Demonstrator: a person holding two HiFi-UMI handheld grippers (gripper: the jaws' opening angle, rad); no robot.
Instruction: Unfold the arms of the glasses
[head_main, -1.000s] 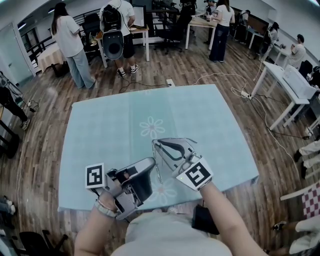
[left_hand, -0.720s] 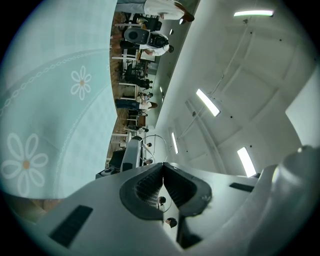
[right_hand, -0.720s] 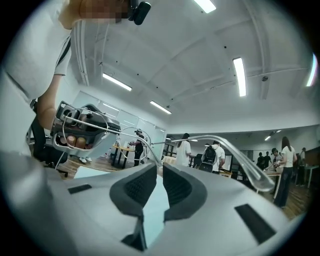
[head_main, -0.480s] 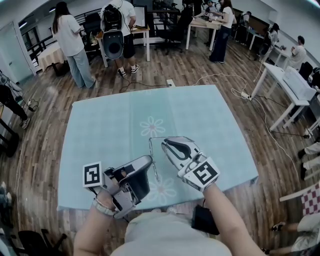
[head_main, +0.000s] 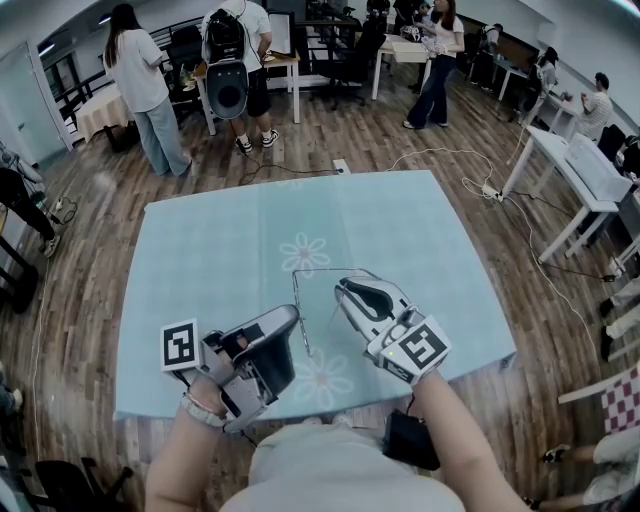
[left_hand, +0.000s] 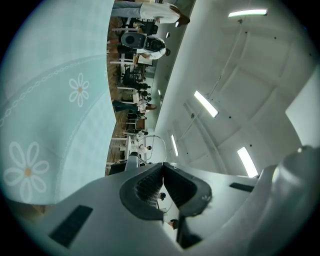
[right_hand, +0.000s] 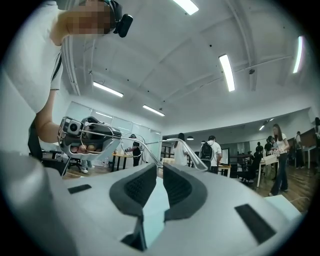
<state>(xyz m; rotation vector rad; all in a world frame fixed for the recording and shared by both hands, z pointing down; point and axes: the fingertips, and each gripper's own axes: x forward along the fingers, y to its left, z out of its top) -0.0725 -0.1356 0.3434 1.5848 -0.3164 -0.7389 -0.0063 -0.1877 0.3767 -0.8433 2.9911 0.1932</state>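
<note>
A pair of thin wire-rimmed glasses (head_main: 297, 300) hangs in the air between my two grippers, above the near part of the pale blue tablecloth (head_main: 220, 250). My left gripper (head_main: 294, 320) is shut on the frame; one lens rim (left_hand: 152, 135) shows just past its closed tips (left_hand: 163, 164). My right gripper (head_main: 343, 286) is shut on one arm of the glasses, and that wire (right_hand: 142, 149) runs into its tips (right_hand: 160, 166). The arm stands out sideways from the frame. The other arm curves off to the right in the right gripper view.
The cloth, printed with white flowers (head_main: 304, 254), covers a table whose near edge (head_main: 300, 405) is just below the grippers. Beyond it are wooden floor, a cable with a power strip (head_main: 340, 166), several standing people (head_main: 140, 85), desks, and white tables (head_main: 570, 165) at the right.
My right gripper has moved right and slightly toward me, drawing the glasses' arm out from the frame. The left gripper has stayed almost still.
</note>
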